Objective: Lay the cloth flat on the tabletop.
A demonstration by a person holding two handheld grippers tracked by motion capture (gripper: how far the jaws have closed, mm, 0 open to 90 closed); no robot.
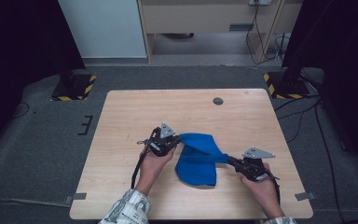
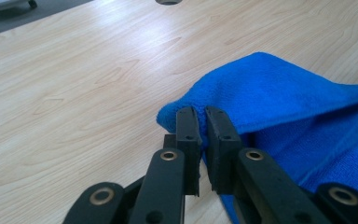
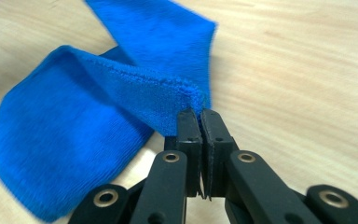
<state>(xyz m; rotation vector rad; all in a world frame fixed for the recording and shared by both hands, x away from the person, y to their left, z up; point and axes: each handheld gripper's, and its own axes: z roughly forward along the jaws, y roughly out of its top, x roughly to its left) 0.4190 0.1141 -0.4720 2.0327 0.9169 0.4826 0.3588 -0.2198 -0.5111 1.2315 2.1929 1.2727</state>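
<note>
A corner of the blue microfibre cloth [image 2: 279, 93] is pinched between the jaws of the left gripper [image 2: 204, 122]; in the left gripper view the two black pads are seen drawn close together with a thin fold of the fabric caught in the narrow slot between them. The right gripper [image 3: 200, 120] is likewise clamped on the cloth [image 3: 98, 116], its pads pressed almost flat against each other over a hemmed edge.

In the high view the left gripper [image 1: 176, 139] is held in the left hand [image 1: 154, 163] near the middle of the desk [image 1: 135, 112], and the right gripper [image 1: 230, 160] is held in the right hand [image 1: 261, 184] closer to the near right corner. The cloth [image 1: 198, 158] is stretched between the two grips as a raised ridge, and the remainder of it is draped down onto the desk surface in a rounded lobe toward the near edge, slightly right of centre.

A patterned sleeve [image 1: 128, 210] is seen at the near edge. A round grommet hole [image 1: 218, 101] is set in the desk near the far edge. Tape marks [image 1: 77, 196] lie at the near corners, and hazard-striped stand bases [image 1: 74, 87] rest on the grey floor beyond the far corners.
</note>
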